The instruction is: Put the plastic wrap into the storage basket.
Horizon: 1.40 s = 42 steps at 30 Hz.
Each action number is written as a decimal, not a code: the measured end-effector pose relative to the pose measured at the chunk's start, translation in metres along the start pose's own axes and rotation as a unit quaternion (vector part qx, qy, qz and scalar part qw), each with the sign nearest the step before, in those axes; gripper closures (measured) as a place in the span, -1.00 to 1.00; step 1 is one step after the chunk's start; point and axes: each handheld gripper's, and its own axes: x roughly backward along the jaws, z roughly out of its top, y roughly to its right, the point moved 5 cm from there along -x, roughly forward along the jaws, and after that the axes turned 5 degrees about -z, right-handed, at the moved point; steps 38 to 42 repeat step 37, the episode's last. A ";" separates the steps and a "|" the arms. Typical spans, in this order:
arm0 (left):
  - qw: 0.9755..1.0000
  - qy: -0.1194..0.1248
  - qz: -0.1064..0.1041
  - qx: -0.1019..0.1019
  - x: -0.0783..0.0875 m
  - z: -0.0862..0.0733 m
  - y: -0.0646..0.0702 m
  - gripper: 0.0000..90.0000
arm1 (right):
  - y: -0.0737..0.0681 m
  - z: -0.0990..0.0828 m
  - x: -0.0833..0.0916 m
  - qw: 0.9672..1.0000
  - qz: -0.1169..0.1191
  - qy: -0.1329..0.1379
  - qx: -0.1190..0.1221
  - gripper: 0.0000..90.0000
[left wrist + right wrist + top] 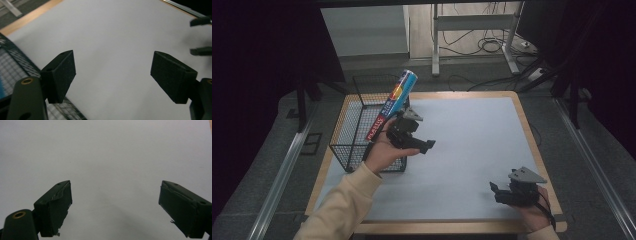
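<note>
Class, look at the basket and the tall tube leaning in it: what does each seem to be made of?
Basket: looks like black-coated metal wire, going by its thin open grid. Tube: probably printed cardboard or plastic with a glossy blue label and a pale round cap; the material can't be told for sure.

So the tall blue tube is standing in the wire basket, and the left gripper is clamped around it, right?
Not quite. The tall blue tube does lean in the wire basket, but the left gripper is open with nothing between its jaws, just the white table beyond them. The left gripper view shows it.
</note>
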 end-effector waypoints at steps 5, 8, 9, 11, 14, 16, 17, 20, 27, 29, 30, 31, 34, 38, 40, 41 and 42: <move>0.999 0.004 -0.036 -0.006 -0.010 -0.027 0.024 -0.54 | 0.000 0.000 0.001 1.000 -0.001 0.001 0.001 -0.74; 0.999 0.008 -0.038 -0.017 -0.012 -0.036 0.031 -0.53 | 0.000 0.001 0.001 1.000 -0.002 0.001 0.001 -0.74; 0.999 0.007 -0.044 -0.019 -0.013 -0.041 0.034 -0.53 | 0.000 0.001 0.001 1.000 -0.002 0.002 0.001 -0.74; 0.999 0.002 -0.050 -0.015 -0.016 -0.054 0.039 -0.54 | 0.001 0.001 0.002 1.000 -0.003 0.002 -0.001 -0.74; 0.998 -0.006 -0.055 -0.008 -0.021 -0.073 0.044 -0.54 | 0.003 0.000 0.002 1.000 -0.006 0.002 -0.004 -0.74; 0.998 -0.010 -0.059 -0.003 -0.024 -0.085 0.046 -0.54 | 0.004 0.000 0.001 1.000 -0.007 0.001 -0.005 -0.74; 0.998 -0.013 -0.055 0.000 -0.027 -0.096 0.046 -0.54 | 0.004 0.000 0.001 1.000 -0.007 0.001 -0.005 -0.74; 0.999 -0.028 -0.045 0.004 -0.033 -0.109 0.042 -0.54 | 0.003 0.000 0.001 1.000 -0.006 0.000 -0.004 -0.74; 0.999 -0.026 -0.042 0.013 -0.033 -0.112 0.038 -0.54 | 0.002 0.000 0.001 1.000 -0.005 0.004 -0.001 -0.74; 0.999 -0.024 -0.041 0.011 -0.032 -0.112 0.038 -0.54 | 0.002 0.000 0.002 1.000 -0.004 0.006 0.001 -0.74; 0.999 -0.022 -0.041 0.012 -0.032 -0.112 0.038 -0.54 | 0.002 0.000 0.002 1.000 -0.005 0.006 0.002 -0.74; 0.999 -0.023 -0.041 0.012 -0.032 -0.113 0.037 -0.55 | 0.003 0.001 0.002 1.000 -0.004 0.008 0.002 -0.74; 0.999 -0.025 -0.039 0.017 -0.033 -0.117 0.035 -0.55 | 0.003 0.001 0.003 1.000 -0.004 0.012 0.002 -0.74; 0.999 -0.031 -0.036 0.013 -0.033 -0.120 0.033 -0.54 | 0.002 0.003 0.003 1.000 -0.002 0.018 0.007 -0.75; 0.999 -0.031 -0.036 0.013 -0.033 -0.120 0.033 -0.54 | 0.002 0.003 0.003 1.000 -0.002 0.018 0.007 -0.75; 0.999 -0.031 -0.036 0.013 -0.033 -0.120 0.033 -0.54 | 0.002 0.003 0.003 1.000 -0.002 0.018 0.007 -0.75; 0.999 -0.031 -0.036 0.013 -0.033 -0.120 0.033 -0.54 | 0.002 0.003 0.003 1.000 -0.002 0.018 0.007 -0.75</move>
